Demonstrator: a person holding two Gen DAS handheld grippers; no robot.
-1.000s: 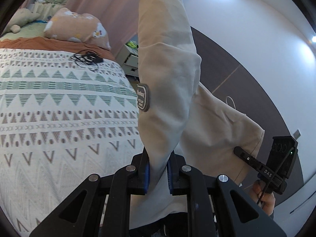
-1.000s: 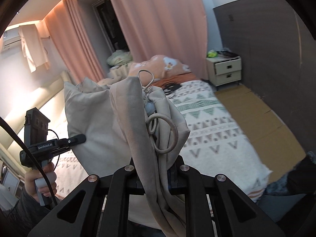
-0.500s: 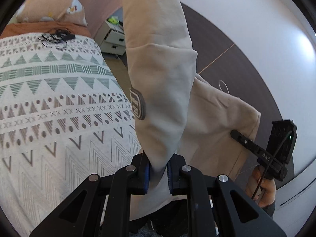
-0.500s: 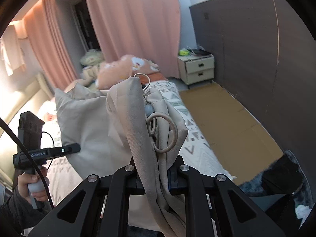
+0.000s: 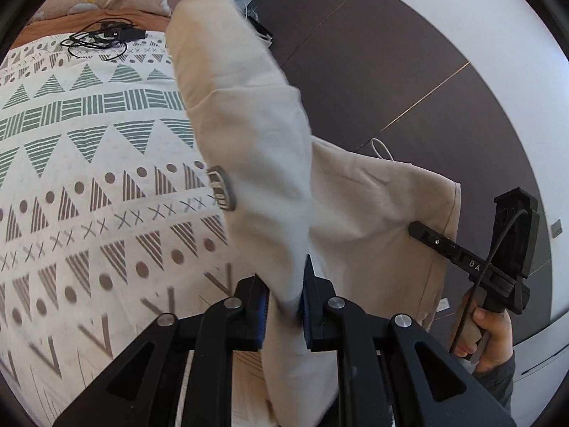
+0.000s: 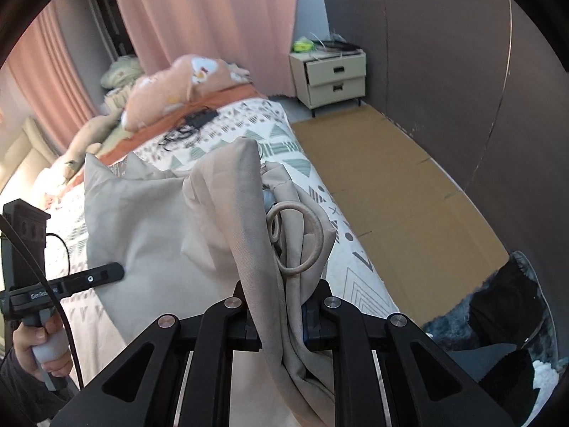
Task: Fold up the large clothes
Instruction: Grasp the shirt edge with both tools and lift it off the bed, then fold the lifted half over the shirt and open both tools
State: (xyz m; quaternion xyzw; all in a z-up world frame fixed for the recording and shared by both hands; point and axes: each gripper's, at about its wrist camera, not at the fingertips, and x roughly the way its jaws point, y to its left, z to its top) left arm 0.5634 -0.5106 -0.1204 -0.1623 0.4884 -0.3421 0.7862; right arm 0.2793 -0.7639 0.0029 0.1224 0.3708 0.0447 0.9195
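Observation:
A large beige garment (image 5: pixel 270 163) hangs in the air between both grippers, above the edge of the bed. My left gripper (image 5: pixel 282 306) is shut on one edge of it; a grey oval patch (image 5: pixel 221 192) shows on the cloth. My right gripper (image 6: pixel 281 315) is shut on a bunched part of the garment (image 6: pixel 227 220) with a looped drawstring (image 6: pixel 302 235). The right gripper also shows in the left wrist view (image 5: pixel 419 230), at the garment's far edge. The left gripper shows in the right wrist view (image 6: pixel 110 272).
A bed with a triangle-patterned cover (image 5: pixel 89 185) lies below and to the left. Black cables (image 5: pixel 99 39) and peach pillows (image 6: pixel 185 82) lie at its head. A cream nightstand (image 6: pixel 330 78), cardboard on the floor (image 6: pixel 391 185) and a dark wall (image 5: pixel 373 71) stand to the right.
Both grippers have tilted down and forward toward the bed, keeping hold of the garment. The cloth has swung lower and nearer the bed cover.

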